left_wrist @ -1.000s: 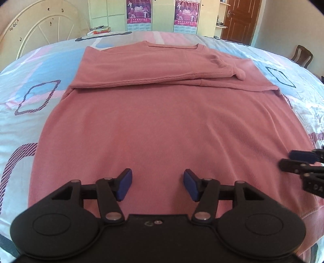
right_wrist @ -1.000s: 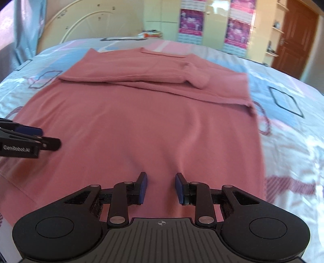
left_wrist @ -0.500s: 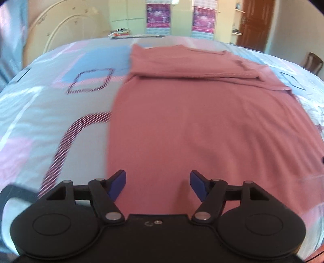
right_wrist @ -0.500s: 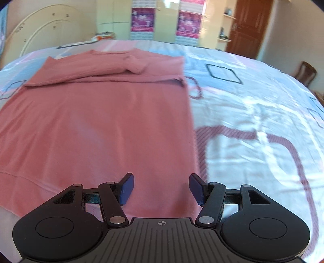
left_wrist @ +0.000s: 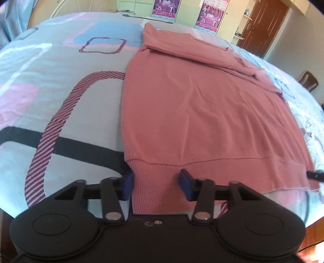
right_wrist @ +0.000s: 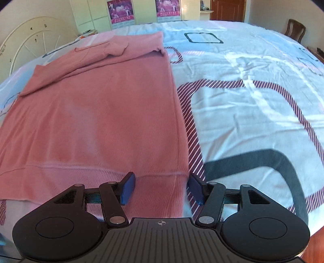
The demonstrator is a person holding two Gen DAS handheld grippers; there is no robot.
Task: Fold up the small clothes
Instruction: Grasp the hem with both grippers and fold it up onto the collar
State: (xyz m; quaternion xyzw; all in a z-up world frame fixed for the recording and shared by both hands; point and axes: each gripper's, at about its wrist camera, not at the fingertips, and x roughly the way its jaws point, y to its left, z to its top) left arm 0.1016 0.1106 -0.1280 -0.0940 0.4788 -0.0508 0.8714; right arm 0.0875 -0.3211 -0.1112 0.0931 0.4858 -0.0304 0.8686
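Observation:
A pink knit sweater (left_wrist: 202,105) lies flat on the bed, sleeves folded across its far end; it also shows in the right wrist view (right_wrist: 97,113). My left gripper (left_wrist: 157,185) is open, its blue pads either side of the ribbed hem at the near left corner. My right gripper (right_wrist: 161,189) is open, its pads either side of the hem's near right corner. The right gripper's tip (left_wrist: 314,174) shows at the right edge of the left wrist view.
The bed sheet (right_wrist: 253,97) is patterned with striped and dark rounded squares. A white headboard (right_wrist: 30,40), wall posters (right_wrist: 121,9), a brown door (left_wrist: 261,26) and a wooden chair (right_wrist: 294,29) stand beyond the bed.
Both grippers moved outward and down from the sweater's middle to its near hem corners. The right gripper opened wider. The hem now lies between each pair of pads.

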